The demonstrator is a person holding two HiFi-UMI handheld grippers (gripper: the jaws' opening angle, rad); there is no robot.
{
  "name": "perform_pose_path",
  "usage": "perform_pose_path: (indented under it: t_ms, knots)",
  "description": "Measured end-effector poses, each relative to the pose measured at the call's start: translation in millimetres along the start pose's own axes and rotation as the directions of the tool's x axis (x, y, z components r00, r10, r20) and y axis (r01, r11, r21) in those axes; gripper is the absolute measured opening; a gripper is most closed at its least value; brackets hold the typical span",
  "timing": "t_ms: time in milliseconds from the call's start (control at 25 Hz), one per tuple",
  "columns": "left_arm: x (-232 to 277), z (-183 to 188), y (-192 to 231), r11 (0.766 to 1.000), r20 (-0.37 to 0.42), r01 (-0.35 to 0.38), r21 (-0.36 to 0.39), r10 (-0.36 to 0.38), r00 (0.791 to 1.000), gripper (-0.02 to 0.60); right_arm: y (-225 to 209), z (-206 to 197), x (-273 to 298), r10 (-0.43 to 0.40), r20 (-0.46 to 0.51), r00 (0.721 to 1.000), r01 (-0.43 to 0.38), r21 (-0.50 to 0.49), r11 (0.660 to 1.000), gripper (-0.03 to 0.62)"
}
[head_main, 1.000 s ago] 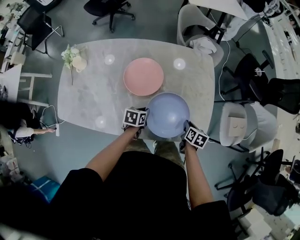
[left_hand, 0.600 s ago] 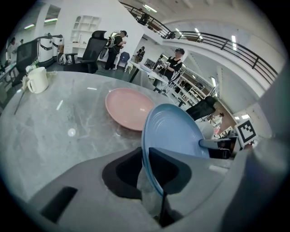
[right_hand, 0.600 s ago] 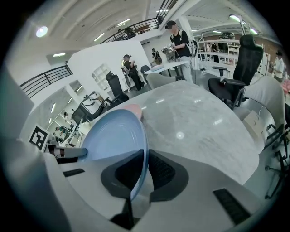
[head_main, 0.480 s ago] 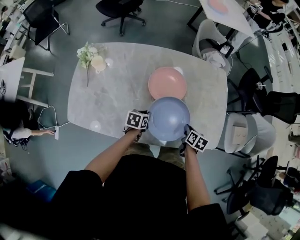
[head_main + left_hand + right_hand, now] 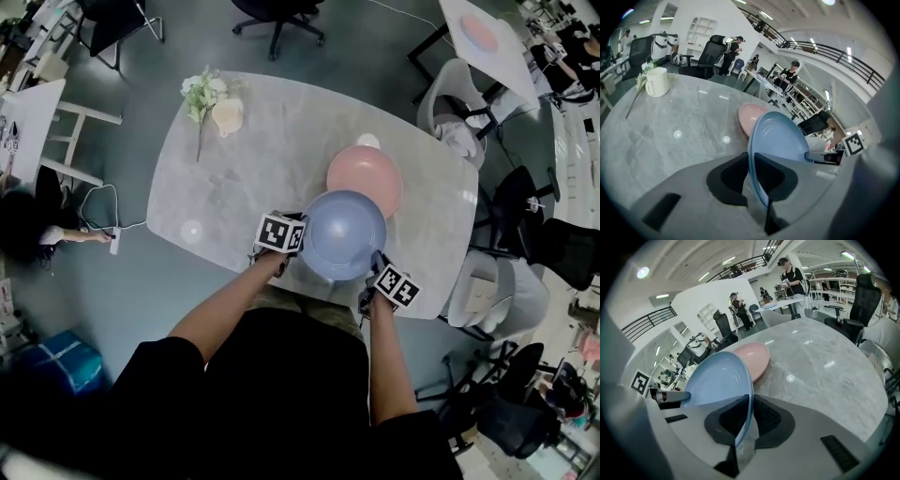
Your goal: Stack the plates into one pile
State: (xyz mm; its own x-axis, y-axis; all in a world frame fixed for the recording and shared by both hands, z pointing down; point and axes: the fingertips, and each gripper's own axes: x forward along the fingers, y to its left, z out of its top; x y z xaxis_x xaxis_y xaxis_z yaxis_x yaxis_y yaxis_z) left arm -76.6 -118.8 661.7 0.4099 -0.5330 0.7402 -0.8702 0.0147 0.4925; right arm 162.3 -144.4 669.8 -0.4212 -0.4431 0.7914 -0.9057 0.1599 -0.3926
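I hold a blue plate (image 5: 343, 234) in the air between both grippers, above the table's near edge. My left gripper (image 5: 292, 246) is shut on its left rim, and the rim (image 5: 757, 168) runs between the jaws in the left gripper view. On the opposite rim (image 5: 746, 413) my right gripper (image 5: 373, 270) is shut as well. A pink plate (image 5: 367, 176) lies flat on the marble table (image 5: 244, 187), just beyond the blue plate, whose far edge overlaps it in the head view. The pink plate (image 5: 751, 117) (image 5: 752, 359) shows behind the blue plate (image 5: 780, 143) (image 5: 717, 380) in both gripper views.
A cream mug (image 5: 226, 115) and a sprig of white flowers (image 5: 200, 92) sit at the table's far left. Grey chairs (image 5: 457, 80) stand to the right, dark office chairs (image 5: 277, 9) beyond. People stand in the background of both gripper views.
Both grippers have carried the blue plate toward the pink plate; its far edge now overlaps the pink plate, which lay apart from it a second ago. Both grips are unchanged.
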Motion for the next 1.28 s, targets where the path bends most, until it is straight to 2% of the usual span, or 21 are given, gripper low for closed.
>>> perform_pose_path:
  t_ms: [360, 840, 1280]
  knots:
    - [15.8, 27.5, 8.3, 0.998, 0.011, -0.027, -0.058, 0.028, 1.000, 0.054, 3.8, 51.8, 26.6, 0.031, -0.020, 0.999, -0.032, -0.055, 0.998, 0.035]
    - [68.0, 72.6, 9.4, 0.997, -0.008, -0.051, -0.062, 0.051, 0.999, 0.054, -22.1, 101.7, 71.2, 0.042, -0.039, 0.998, -0.044, -0.049, 0.998, 0.035]
    - [108.7, 90.9, 4.9, 0.996, -0.057, -0.064, -0.062, 0.061, 0.997, 0.057, -47.5, 133.4, 100.4, 0.052, -0.066, 0.996, -0.056, -0.069, 0.996, 0.036]
